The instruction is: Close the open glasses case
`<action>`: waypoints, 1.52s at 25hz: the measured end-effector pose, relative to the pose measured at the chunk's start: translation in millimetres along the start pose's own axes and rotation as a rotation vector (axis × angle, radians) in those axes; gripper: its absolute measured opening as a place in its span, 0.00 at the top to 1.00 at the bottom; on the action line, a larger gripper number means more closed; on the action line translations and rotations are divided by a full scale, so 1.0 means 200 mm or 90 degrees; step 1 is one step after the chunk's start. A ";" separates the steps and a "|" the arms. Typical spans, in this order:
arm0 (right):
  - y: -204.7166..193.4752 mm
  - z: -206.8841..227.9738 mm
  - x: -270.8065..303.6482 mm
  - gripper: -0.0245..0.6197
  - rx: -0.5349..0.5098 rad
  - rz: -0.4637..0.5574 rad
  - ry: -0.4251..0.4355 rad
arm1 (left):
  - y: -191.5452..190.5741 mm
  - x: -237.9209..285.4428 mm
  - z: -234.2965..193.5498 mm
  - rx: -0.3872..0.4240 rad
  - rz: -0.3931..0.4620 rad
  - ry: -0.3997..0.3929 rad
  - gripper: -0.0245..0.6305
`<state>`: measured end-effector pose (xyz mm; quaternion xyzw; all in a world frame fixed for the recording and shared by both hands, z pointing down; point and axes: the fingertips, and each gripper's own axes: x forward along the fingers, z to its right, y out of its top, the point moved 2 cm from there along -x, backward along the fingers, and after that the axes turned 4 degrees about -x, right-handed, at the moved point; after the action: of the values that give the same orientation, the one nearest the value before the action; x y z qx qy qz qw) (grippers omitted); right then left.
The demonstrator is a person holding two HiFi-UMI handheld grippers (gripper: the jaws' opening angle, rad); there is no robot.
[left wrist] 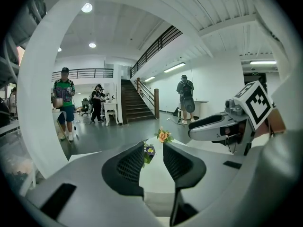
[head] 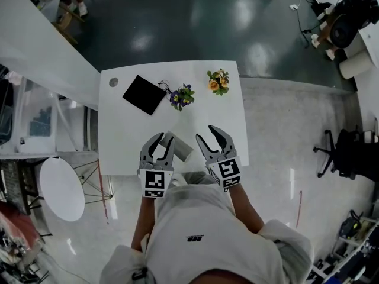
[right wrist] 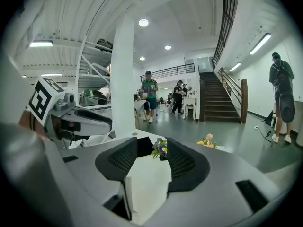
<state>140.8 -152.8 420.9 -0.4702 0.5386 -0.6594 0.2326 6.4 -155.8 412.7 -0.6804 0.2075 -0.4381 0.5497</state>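
Grey, boxy glasses case (head: 179,149) lies on white table (head: 124,136).

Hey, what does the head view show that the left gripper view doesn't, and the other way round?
Head view only: the black square, the person's torso, and a plain look at the grey case by the left gripper. A grey patch low between that gripper's jaws in its own view may be the case; I cannot tell.
Left gripper view only: the stairs and people standing in the hall.
Both: the white table, purple flowers, orange flowers and the open right gripper.
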 end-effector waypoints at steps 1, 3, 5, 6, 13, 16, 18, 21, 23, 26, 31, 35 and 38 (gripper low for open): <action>-0.01 0.02 0.01 0.65 0.001 -0.002 0.004 | -0.01 0.02 0.00 -0.002 -0.004 0.002 0.75; -0.02 0.05 0.04 0.66 0.003 -0.006 0.012 | -0.02 0.06 0.00 -0.005 -0.011 0.006 0.75; -0.04 0.08 0.07 0.66 0.005 -0.012 0.021 | -0.02 0.10 0.01 -0.008 -0.016 0.011 0.75; -0.05 0.09 0.08 0.66 0.007 -0.016 0.026 | -0.03 0.12 0.01 -0.010 -0.019 0.014 0.76; -0.17 0.13 0.19 0.66 0.017 -0.047 0.064 | -0.14 0.22 -0.01 -0.027 -0.060 0.033 0.77; -0.23 0.14 0.24 0.66 0.023 -0.062 0.075 | -0.21 0.25 -0.02 -0.032 -0.081 0.036 0.77; -0.27 0.13 0.27 0.67 0.025 -0.072 0.081 | -0.26 0.27 -0.03 -0.035 -0.093 0.037 0.77; -0.32 0.13 0.30 0.67 0.025 -0.087 0.088 | -0.32 0.29 -0.03 -0.042 -0.109 0.036 0.78; -0.35 0.13 0.34 0.67 0.023 -0.096 0.088 | -0.36 0.32 -0.04 -0.045 -0.118 0.032 0.78; -0.40 0.12 0.38 0.67 0.024 -0.106 0.089 | -0.42 0.34 -0.05 -0.046 -0.131 0.025 0.78; -0.47 0.11 0.42 0.67 0.023 -0.122 0.095 | -0.52 0.38 -0.04 -0.057 -0.151 0.015 0.78; -0.51 0.09 0.45 0.67 0.027 -0.135 0.101 | -0.59 0.41 -0.03 -0.058 -0.167 0.004 0.78; -0.56 0.08 0.47 0.68 0.025 -0.145 0.104 | -0.64 0.42 -0.03 -0.061 -0.177 0.001 0.78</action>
<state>135.0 -202.1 559.0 -0.4684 0.4857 -0.7280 0.1213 21.1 -183.9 561.9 -0.7277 0.1320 -0.5001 0.4505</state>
